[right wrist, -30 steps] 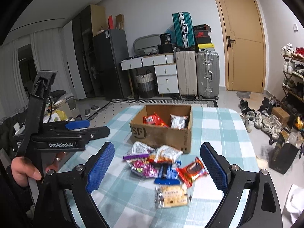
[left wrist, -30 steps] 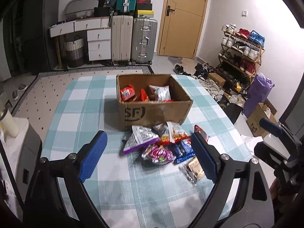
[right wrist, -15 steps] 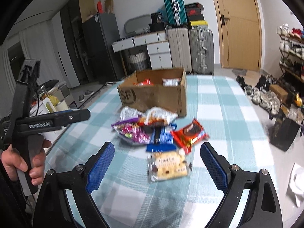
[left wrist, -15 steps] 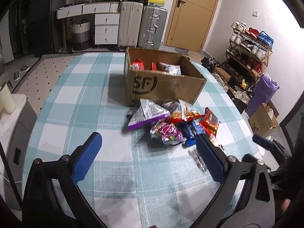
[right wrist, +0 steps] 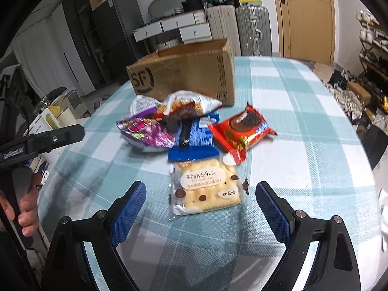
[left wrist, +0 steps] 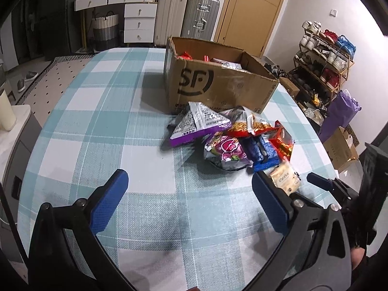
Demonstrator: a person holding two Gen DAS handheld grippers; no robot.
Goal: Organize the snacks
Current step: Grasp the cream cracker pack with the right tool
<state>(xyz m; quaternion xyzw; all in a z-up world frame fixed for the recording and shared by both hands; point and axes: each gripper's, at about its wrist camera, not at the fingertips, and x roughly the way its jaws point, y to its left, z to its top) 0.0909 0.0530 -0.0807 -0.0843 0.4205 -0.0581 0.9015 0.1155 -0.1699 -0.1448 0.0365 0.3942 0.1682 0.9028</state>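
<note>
While the left claw (left wrist: 189,189) is opening over bare teal-checked tabletop (left wrist: 101,126), nothing sits between its jaws. Right claw (right wrist: 200,200) is spread wide around the clear cream-biscuit packet (right wrist: 206,189), not touching, bottom centre.

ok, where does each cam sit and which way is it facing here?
Left wrist: on the left gripper, angled down over the table toward the box and snack pile; its opening jaws are empty, right gripper at the right edge.
Right wrist: on the right gripper, angled down at the cracker pack; left gripper and hand at left.
Shared: box, pile, table.
</note>
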